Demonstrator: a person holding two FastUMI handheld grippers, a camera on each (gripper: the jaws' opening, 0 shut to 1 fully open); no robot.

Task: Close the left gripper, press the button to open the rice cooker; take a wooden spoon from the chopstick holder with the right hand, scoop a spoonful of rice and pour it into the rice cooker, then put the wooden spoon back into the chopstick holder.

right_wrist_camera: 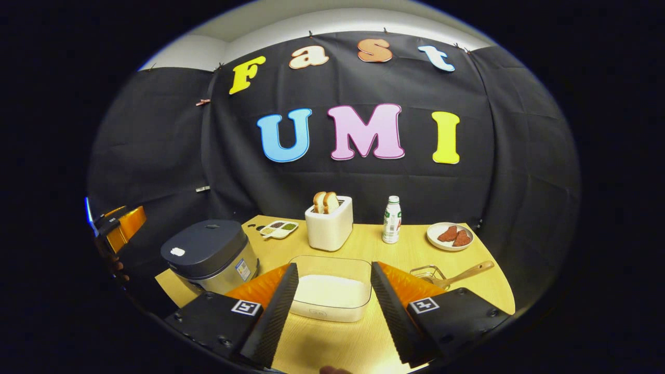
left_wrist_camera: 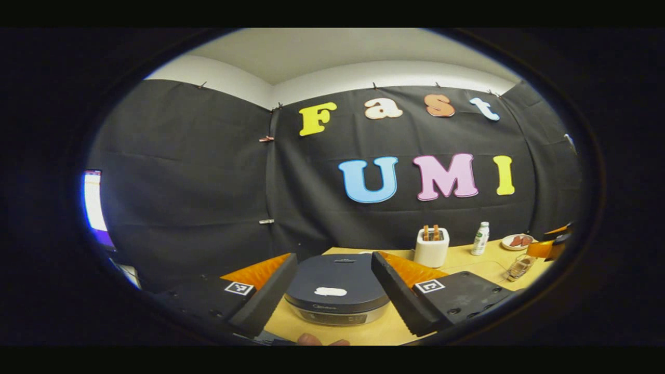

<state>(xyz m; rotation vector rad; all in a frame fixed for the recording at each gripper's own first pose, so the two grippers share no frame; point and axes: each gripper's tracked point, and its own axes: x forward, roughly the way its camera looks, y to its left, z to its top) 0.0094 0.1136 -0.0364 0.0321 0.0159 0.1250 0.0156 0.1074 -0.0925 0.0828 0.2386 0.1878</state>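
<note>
The wooden table (right_wrist_camera: 363, 244) carries everything, and its near edge runs just under both grippers. The largest thing on it is the rice cooker (left_wrist_camera: 336, 288), lid down, sitting dead ahead at 12 o'clock of the left gripper (left_wrist_camera: 332, 291), framed between its two fingers, which stand wide apart and touch nothing. The pale button (left_wrist_camera: 330, 291) lies on the lid's near side, so I judge the fingers must come together first, then push down and slightly forward.

In the right gripper view the clear tub of rice (right_wrist_camera: 332, 288) sits straight ahead of the right gripper (right_wrist_camera: 332, 304), whose fingers are also spread and empty. The white toaster (right_wrist_camera: 329, 221) stands behind it at 12 o'clock. The wooden spoon (right_wrist_camera: 462, 274) lies at about 2 o'clock, its handle pointing away to the right, bowl end resting in a small wire holder (right_wrist_camera: 427, 272). It is nearer the right gripper, with open tabletop around the handle, though the table's right edge is close.
</note>
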